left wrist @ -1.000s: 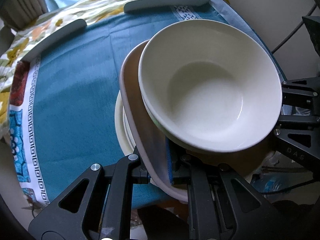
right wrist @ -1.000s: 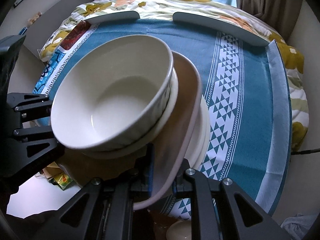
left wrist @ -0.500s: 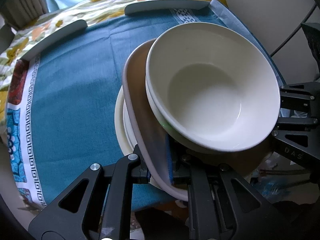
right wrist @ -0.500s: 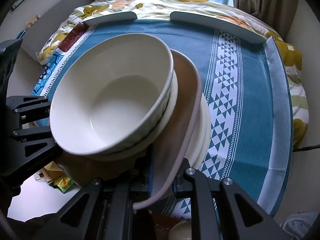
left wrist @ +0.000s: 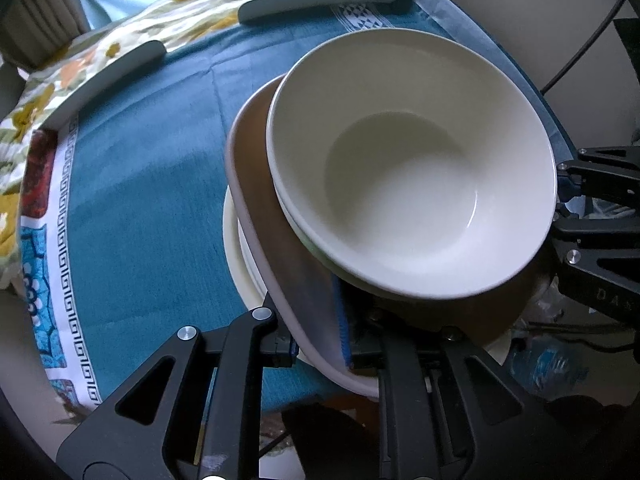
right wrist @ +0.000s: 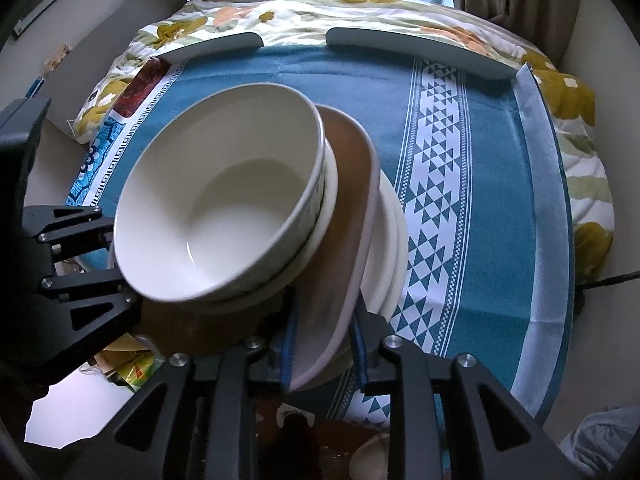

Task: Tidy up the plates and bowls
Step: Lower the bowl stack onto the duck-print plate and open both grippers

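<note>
Dim daylight perhaps from the far window, fisheye-bent edges, slight blur

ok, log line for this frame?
left hand-held gripper: shut on brown plate | right hand-held gripper: shut on brown plate | white bowl: on top

A deep white bowl (left wrist: 412,168) (right wrist: 218,216) sits nested in a second, shallower bowl (right wrist: 326,208). Both rest on a brown, pale-rimmed plate (left wrist: 256,184) (right wrist: 348,216), tilted, which lies over cream plates (left wrist: 234,248) (right wrist: 390,236) stacked beneath.
</note>
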The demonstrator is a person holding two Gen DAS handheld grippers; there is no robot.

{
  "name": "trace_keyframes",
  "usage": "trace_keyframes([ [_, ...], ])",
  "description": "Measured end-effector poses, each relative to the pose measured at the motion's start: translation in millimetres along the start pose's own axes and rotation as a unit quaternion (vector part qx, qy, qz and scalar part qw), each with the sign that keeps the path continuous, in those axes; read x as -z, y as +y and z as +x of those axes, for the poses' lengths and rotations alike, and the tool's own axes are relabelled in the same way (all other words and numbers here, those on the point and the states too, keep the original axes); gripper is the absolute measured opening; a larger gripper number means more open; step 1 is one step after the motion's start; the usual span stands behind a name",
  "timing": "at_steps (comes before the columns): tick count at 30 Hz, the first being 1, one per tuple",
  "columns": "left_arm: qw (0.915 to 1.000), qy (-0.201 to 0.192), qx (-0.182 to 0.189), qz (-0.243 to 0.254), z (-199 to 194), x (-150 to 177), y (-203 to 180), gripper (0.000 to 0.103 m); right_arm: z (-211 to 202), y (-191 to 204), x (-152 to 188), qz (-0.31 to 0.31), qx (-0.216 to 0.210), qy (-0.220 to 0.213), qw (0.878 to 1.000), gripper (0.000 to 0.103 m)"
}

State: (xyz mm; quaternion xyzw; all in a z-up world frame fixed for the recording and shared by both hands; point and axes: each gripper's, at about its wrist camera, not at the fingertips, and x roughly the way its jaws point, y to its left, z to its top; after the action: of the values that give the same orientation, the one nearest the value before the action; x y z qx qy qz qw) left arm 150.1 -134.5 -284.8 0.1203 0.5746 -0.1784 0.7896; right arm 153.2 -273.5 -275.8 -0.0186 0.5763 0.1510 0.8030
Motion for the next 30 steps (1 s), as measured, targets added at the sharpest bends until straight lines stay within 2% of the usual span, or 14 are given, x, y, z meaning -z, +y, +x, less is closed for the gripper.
trace_keyframes([
  [5, 0.9999, 0.011, 0.000, 0.001, -2, 1, -2, 0.015, -4, 0, 2, 0.005, -0.005, -0.004, 1.000, 0.026],
  [13, 0.9992, 0.020, -0.023, 0.027, -10, -1, -9, 0.020, -8, 3, 6, 0.009, -0.016, -0.003, 1.000, 0.032],
  [15, 0.9982, 0.019, -0.042, 0.038, -15, 0, -12, 0.028, -9, 3, 7, 0.011, -0.019, -0.004, 1.000, 0.032],
  [17, 0.9963, 0.012, -0.068, 0.051, -21, 1, -15, 0.051, -11, 2, 6, 0.011, -0.021, -0.006, 1.000, 0.032],
  [19, 0.9961, 0.004, -0.068, 0.057, -28, 3, -16, 0.059, -14, 2, 7, 0.012, -0.022, -0.008, 1.000, 0.032],
  [25, 0.9979, -0.002, -0.056, 0.031, -55, 15, -12, 0.059, -35, -1, 9, 0.025, -0.023, -0.017, 0.999, 0.033],
  [30, 0.9981, -0.046, -0.041, -0.003, -100, 37, -4, 0.059, -78, 5, 19, 0.037, -0.006, -0.065, 0.997, 0.033],
])
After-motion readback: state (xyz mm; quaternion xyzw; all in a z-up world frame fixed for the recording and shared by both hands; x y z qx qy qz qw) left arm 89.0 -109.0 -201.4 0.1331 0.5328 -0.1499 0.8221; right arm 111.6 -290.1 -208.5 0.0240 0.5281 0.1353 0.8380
